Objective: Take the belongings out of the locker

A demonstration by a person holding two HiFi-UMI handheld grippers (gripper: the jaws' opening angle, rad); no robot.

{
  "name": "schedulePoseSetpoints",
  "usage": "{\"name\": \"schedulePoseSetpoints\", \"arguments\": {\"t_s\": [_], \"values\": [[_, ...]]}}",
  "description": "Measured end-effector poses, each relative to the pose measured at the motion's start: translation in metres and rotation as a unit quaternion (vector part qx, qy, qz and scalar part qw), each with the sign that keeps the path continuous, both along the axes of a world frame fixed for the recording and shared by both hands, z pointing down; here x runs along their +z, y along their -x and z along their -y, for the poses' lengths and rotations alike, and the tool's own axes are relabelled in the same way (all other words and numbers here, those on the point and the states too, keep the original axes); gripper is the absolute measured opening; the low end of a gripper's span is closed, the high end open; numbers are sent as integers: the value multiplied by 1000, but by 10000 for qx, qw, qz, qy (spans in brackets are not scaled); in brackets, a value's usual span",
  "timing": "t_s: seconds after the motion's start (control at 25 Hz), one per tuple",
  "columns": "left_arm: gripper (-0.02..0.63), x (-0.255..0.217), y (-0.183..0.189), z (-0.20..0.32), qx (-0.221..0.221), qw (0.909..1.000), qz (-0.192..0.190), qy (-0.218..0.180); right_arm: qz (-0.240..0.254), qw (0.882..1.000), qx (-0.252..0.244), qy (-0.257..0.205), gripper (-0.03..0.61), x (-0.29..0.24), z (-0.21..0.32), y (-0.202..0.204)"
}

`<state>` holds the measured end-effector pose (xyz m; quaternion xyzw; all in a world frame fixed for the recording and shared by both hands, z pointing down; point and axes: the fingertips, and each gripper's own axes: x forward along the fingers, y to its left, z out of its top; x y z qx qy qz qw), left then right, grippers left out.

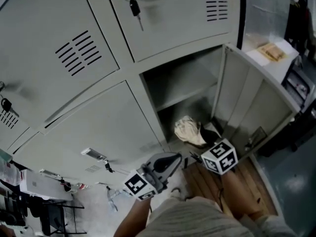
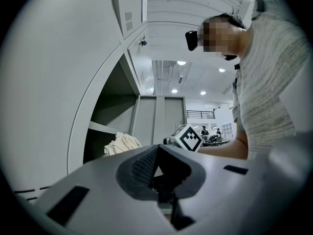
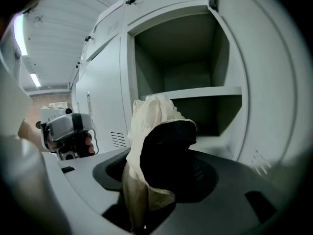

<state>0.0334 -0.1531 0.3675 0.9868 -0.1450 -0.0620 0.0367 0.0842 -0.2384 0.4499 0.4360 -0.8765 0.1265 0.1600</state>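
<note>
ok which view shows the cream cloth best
The right gripper view: the cream cloth fills the middle, caught between the right gripper's jaws, beside a dark part. The head view shows it small, low in the open locker; the left gripper view shows only a pale lump.

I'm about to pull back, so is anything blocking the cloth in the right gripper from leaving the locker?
Nothing visible does. The cream cloth sits clamped in the right gripper; the locker door is swung wide open, and the left gripper hangs outside.
</note>
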Motion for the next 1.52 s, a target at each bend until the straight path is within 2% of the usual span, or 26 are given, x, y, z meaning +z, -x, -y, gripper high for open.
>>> {"name": "schedulePoseSetpoints", "arguments": {"t_s": [0.8, 1.0, 1.24, 1.52], "values": [[5, -28, -1, -31, 136, 9991, -259, -300, 753, 9938, -224, -791, 256, -72, -73, -4], [5, -31, -1, -41, 222, 9989, -288, -306, 1073, 9883, -354, -1028, 256, -89, -91, -2], [5, -35, 0, -50, 276, 9984, -360, -340, 1165, 9800, -587, -1506, 256, -102, -107, 3], [5, -40, -1, -55, 369, 9976, -439, -383, 1253, 9758, -605, -1688, 256, -113, -113, 4]]}}
